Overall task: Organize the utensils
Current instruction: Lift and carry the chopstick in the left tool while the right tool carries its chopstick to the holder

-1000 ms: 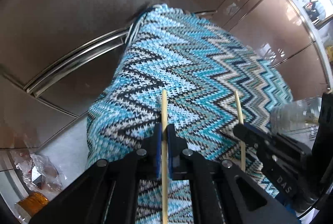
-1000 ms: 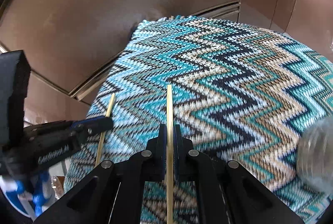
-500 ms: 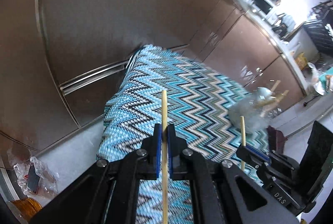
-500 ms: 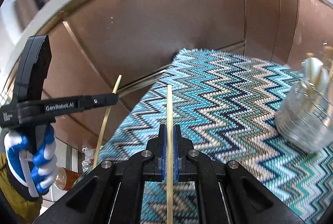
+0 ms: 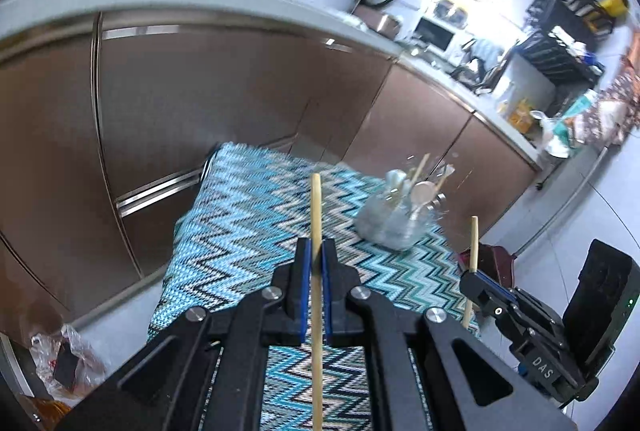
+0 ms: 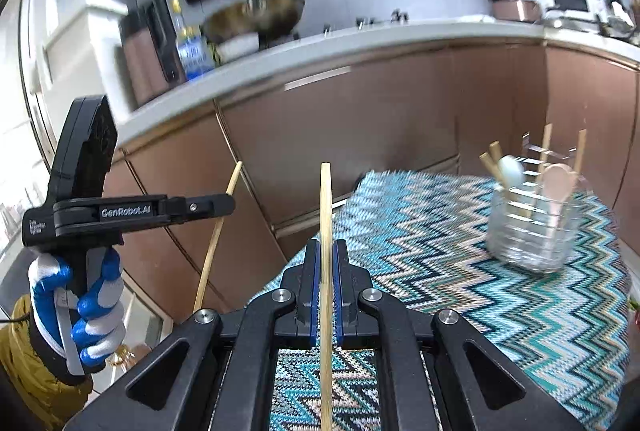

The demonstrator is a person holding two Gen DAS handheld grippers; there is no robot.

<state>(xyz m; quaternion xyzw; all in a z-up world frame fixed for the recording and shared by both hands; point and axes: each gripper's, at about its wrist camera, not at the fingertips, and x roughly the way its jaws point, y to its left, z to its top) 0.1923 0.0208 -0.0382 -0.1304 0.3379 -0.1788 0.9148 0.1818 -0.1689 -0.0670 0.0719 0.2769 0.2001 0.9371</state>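
Left gripper (image 5: 315, 263) clamped on one chopstick (image 5: 316, 215); right gripper (image 6: 326, 263) clamped on another (image 6: 326, 203); clear holder (image 6: 532, 227), blurred, probably already part-filled, well ahead on zigzag cloth (image 6: 440, 251); risk: thin sticks pivoting, striking rim, tipping holder.

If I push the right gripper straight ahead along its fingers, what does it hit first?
Probably the brown cabinet front. The right gripper, shut on a chopstick, points past the zigzag cloth's left corner; the utensil jar sits well right of that line. Depth is uncertain.
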